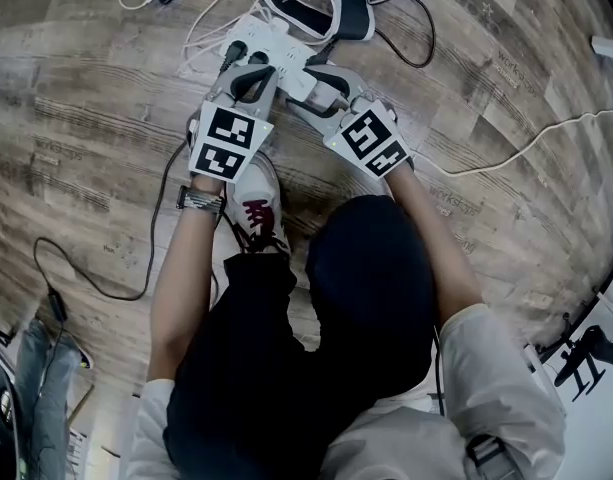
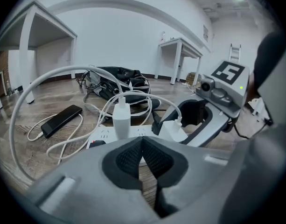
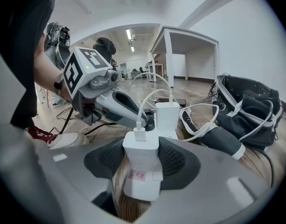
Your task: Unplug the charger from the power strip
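1. Charger (image 3: 142, 150): a white block standing at the end of the white power strip (image 1: 266, 40), which lies on the wooden floor (image 1: 86, 118). A white cable's plug (image 3: 139, 134) is seated in its top. From where I stand I cannot tell whether its prongs sit fully in the socket.
2. The right gripper (image 1: 326, 86) reaches down over that end of the strip. Its jaws stand wide around the charger, and the dark pads lie against the block's two sides, pinching it.
3. The left gripper (image 1: 248, 80) sits just beside the right one, over the strip. Its jaws are pressed together with nothing between them. I cannot tell whether the tips touch the strip.
4. A second, taller white charger (image 2: 122, 120) is plugged in further along the strip, with its own white cable looping away. A black plug (image 2: 154, 122) sits between the two chargers.
5. The person crouches over all this, one white sneaker (image 1: 254, 203) planted just behind the left gripper and a wristwatch (image 1: 199, 198) on the left wrist.
6. A dark phone (image 2: 61, 120) lies flat on the floor off to the left of the strip, tied to a white cable. A black bag (image 3: 247, 104) slumps on the floor beyond the strip.
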`<state>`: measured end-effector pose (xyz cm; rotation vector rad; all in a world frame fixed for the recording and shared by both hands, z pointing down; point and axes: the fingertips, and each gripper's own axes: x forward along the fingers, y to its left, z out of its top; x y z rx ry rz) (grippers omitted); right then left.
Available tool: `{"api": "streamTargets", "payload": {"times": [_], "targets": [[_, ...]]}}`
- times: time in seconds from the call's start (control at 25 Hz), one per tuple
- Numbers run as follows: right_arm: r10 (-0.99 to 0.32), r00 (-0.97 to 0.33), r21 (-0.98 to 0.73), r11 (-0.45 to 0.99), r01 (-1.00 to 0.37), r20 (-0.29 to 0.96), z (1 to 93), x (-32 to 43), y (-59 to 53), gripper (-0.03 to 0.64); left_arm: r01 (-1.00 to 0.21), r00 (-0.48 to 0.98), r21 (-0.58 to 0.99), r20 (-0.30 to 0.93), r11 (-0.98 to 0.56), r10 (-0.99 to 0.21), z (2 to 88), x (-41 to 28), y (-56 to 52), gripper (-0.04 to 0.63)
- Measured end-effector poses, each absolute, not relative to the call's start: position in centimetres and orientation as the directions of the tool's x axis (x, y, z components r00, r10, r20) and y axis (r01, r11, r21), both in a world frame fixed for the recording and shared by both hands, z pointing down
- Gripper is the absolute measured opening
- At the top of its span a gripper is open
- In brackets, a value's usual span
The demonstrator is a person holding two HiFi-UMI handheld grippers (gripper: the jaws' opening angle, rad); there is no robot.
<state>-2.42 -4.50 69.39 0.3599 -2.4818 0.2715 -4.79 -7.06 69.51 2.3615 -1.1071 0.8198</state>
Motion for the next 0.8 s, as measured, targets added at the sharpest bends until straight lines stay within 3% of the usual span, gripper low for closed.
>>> {"api": "streamTargets", "payload": {"times": [0.16, 0.8], "targets": [[-0.189, -0.779, -0.112, 0.942, -0.315, 0.598, 69.4, -2.4, -4.4, 0.227, -0.774, 0.534, 0.166, 0.690, -0.611, -0.489, 69.6, -3.4, -5.4, 0.003], [-0.201, -0.775, -0.075, 0.950, -0.304, 0.600, 69.4, -2.4, -4.4, 0.227, -0.817, 0.447, 0.138, 0.766, -0.560, -0.462, 72.4, -3.1, -5.5, 0.003]]}}
